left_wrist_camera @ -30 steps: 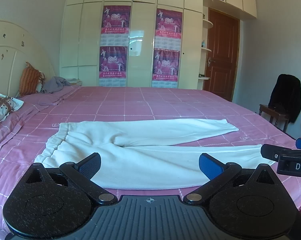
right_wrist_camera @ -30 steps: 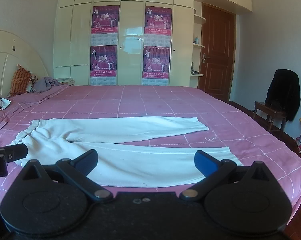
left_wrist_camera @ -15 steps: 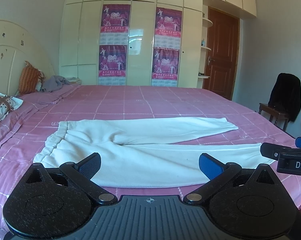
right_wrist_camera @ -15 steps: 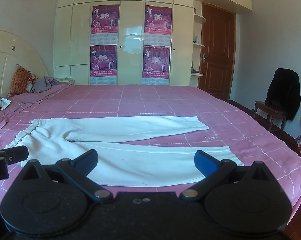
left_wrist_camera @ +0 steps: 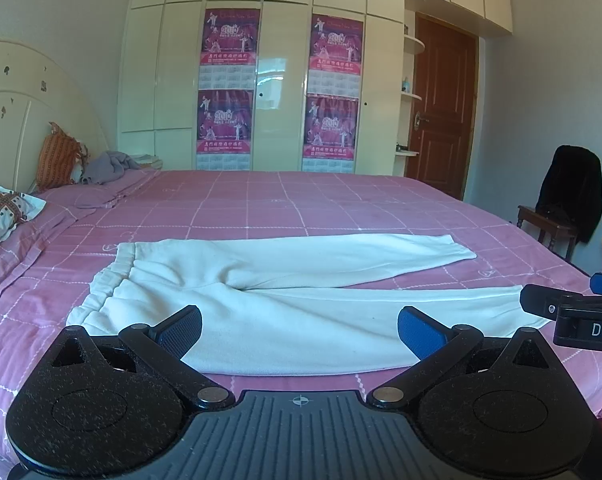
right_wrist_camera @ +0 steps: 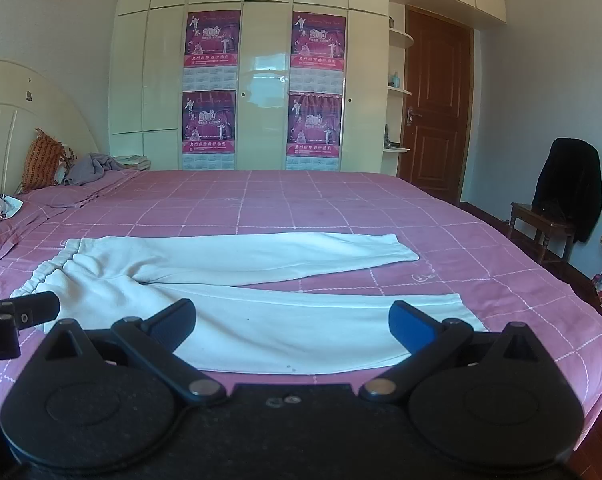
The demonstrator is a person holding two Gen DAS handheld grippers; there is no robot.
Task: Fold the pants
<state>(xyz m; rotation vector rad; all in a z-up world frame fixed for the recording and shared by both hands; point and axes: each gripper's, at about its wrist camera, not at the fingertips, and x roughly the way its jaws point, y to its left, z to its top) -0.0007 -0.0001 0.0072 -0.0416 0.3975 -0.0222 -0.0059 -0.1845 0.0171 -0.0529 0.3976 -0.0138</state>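
Left wrist view: spread left gripper (left_wrist_camera: 299, 330) hides the pants' (left_wrist_camera: 285, 280) near edge.

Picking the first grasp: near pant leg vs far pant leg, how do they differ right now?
The near leg lies along the bed's front edge, right in front of both open grippers; the far leg lies further back on the pink bedspread. The near leg's cuff reaches further right than the far leg's cuff. The two legs spread apart toward the cuffs, with bedspread showing between. Both are white, flat, unfolded, and join at the waistband on the left.
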